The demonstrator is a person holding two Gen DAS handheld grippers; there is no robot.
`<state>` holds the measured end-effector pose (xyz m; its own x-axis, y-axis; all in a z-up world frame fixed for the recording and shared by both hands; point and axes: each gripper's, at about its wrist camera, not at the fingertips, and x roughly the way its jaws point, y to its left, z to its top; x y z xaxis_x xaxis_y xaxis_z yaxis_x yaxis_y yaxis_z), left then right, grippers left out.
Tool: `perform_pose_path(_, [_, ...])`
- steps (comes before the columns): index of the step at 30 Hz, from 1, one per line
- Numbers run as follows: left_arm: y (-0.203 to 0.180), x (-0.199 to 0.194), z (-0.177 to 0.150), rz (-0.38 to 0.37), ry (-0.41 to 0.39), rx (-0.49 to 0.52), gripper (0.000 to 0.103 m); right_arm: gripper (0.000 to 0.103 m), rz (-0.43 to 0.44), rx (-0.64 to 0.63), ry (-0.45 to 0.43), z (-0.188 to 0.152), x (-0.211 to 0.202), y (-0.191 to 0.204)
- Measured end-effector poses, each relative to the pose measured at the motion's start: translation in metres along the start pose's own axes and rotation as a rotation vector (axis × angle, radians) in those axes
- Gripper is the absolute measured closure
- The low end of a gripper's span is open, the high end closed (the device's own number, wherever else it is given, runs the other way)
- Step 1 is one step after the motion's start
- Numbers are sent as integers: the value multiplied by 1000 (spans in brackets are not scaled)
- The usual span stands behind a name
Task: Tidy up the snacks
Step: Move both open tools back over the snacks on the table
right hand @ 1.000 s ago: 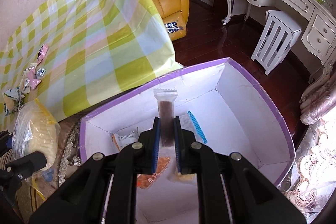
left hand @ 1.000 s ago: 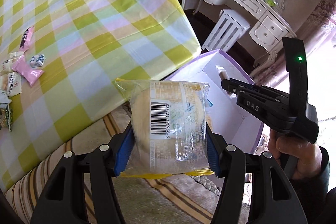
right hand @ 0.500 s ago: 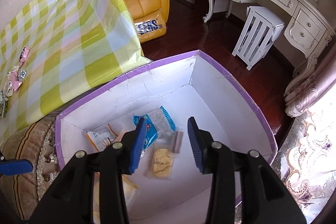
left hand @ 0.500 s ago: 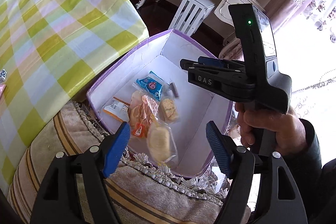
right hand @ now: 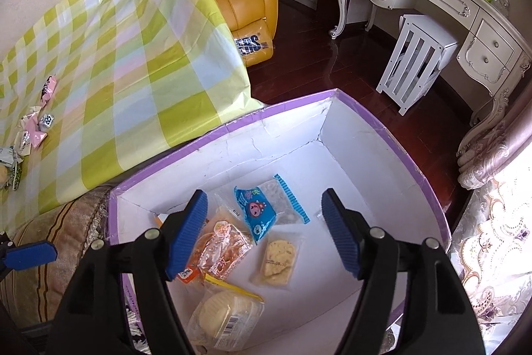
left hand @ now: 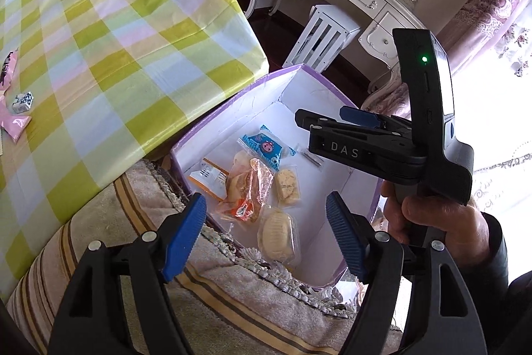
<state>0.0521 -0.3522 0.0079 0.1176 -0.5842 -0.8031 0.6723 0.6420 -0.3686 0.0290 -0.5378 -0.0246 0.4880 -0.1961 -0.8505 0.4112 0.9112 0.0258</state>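
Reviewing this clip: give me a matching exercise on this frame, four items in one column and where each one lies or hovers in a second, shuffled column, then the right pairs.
Items
1. blue snack packet
2. round cake in clear wrap
3. pink packets
4. right gripper

Places
A. on the checked tablecloth
B. hovering above the purple-rimmed box, nothing between its opening jaws
C. box floor, towards the far wall
D. box floor, at the near edge

Pairs: 1-C, 2-D, 3-A, 4-B
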Motion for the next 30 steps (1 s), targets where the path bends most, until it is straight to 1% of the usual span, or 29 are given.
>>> perform_pose_path(7, [37, -23, 1, 77, -73, -94, 31, 32, 63, -28, -12, 7, -7, 36])
perform_pose_path(12, [70, -44, -7, 133, -126, -182, 31, 27, 123, -75, -18, 11, -13, 71])
perform_pose_path(18, [111, -74, -24, 203, -193, -297, 31, 27, 196, -118, -6, 14, -21, 110])
perform_pose_path(26, [166, -115, -55, 270, -271, -473, 31, 27, 265, -189, 2, 10, -30, 162])
perform_pose_path(30, [189, -133, -70, 307, -314, -549, 32, 26, 281, -257, 4, 4, -35, 190])
